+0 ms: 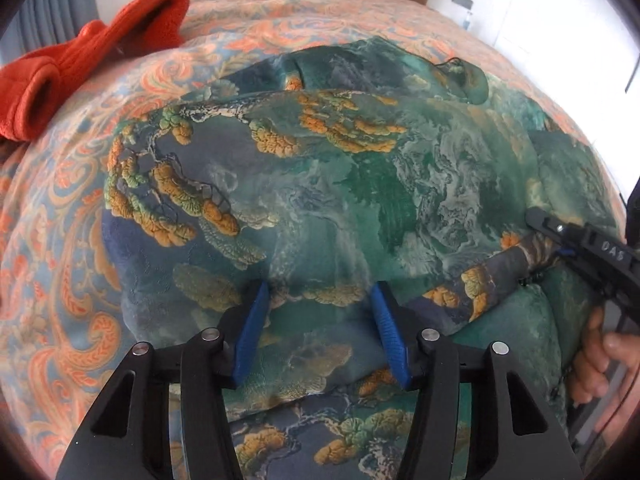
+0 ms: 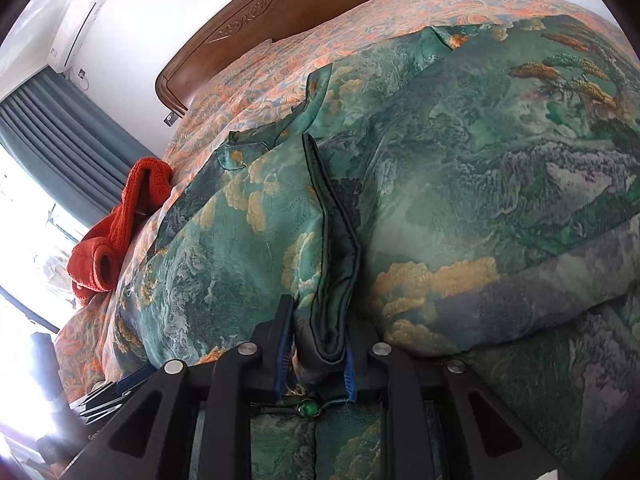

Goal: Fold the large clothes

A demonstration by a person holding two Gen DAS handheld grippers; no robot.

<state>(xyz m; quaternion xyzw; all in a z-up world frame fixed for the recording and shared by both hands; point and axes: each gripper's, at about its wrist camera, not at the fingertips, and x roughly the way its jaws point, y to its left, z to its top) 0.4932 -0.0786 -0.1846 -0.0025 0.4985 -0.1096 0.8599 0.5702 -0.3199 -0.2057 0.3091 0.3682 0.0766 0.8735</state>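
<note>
We are working on a large green printed garment that is lying spread over the patterned bedspread, near the foot of the bed, with an orange knit bunched well apart toward the window side. Our right gripper is pinching a dark-piped edge of the garment — the folded hem is standing up between its blue pads, which are pressing close on it. Our left gripper is hovering over the cloth with its jaws half spread; fabric is lying under and between them, but the pads are not pressing on it.

We are judging the cloth to be a satin-like weave: light, soft, limp and probably slippery, so it is likely sliding on itself and slumping wherever it is not supported. The piped border is the firmer part — thicker and stitched, it is giving the pads something to bite. We are thinking the left should take the same border or a corner of the hem, not the smooth middle, and lift gently so the layers are not slipping out. A green button is sitting just below the right jaws; we are keeping the pads off it.
</note>
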